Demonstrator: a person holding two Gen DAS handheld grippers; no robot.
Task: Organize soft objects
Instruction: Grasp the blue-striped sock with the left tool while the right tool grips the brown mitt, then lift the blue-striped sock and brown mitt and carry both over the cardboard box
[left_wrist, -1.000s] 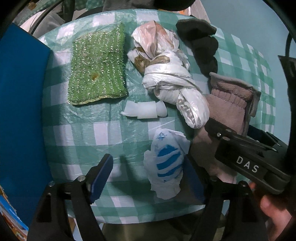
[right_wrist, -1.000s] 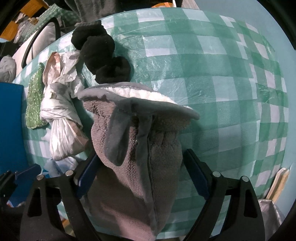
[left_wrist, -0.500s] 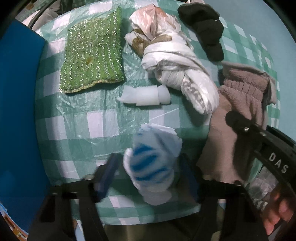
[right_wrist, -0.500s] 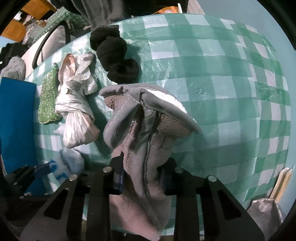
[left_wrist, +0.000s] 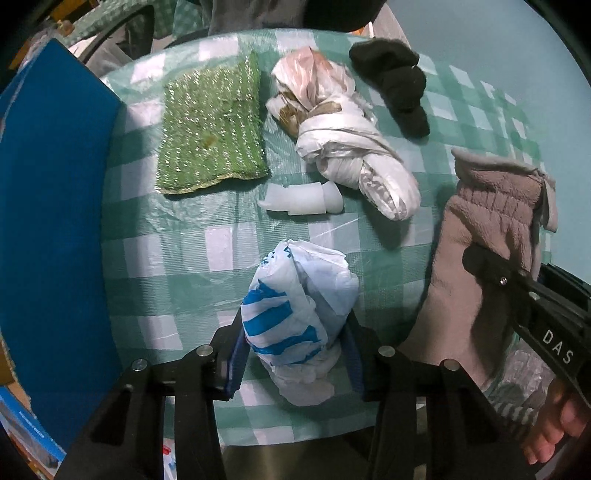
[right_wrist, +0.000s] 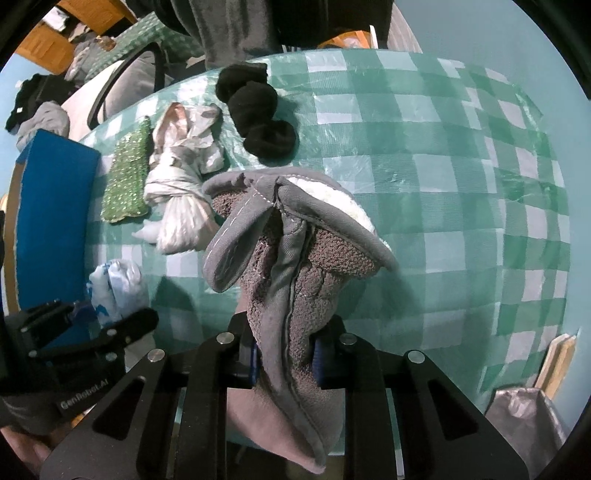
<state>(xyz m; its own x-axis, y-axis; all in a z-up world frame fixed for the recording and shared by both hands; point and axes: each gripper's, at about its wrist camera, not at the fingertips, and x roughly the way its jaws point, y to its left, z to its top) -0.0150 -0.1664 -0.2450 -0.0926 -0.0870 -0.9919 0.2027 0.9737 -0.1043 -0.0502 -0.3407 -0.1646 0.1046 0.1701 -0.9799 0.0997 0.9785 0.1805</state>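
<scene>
left gripper (left_wrist: 295, 347): jaws closed in on the blue-striped plastic bag (left_wrist: 297, 314), pinching its lower half w/ blue pads on both sides. Bag sits at near table edge, looks barely off the cloth; can't tell if fully lifted.
left risk: thin film is slippery and squashy, so grip prob holds only an outer fold. Quick lift could let the wad slide out or unravel; the loose tail below the pads may drag over the table edge.
right gripper (right_wrist: 284, 358): jaws nearly together, clamped on the grey fleece mitten (right_wrist: 291, 258) around its middle. Cuff w/ white lining flops fwd above the table; bottom hangs below the jaws, off the near edge.
right risk: mitten is top-heavy past the pinch point, so a fast swing could make it pivot or slip. Floppy cuff may brush the neighbours.
two grippers: close side by side at the near edge; left tool shows in right wrist view. Crossing paths = bump risk.
checked tablecloth (right_wrist: 461, 192): glossy plastic, wrinkled; a dragged item could pull it and shift everything.
white foam pieces (left_wrist: 301, 195): mid-table, small, light, easily knocked.
knotted white bag bundle (left_wrist: 343, 147): mid-table, near the mitten cuff; likeliest to get swiped.
green scrub cloth (left_wrist: 212, 127): flat, far left, low risk.
black sock roll (left_wrist: 395, 85): far side, well apart from both grippers.
</scene>
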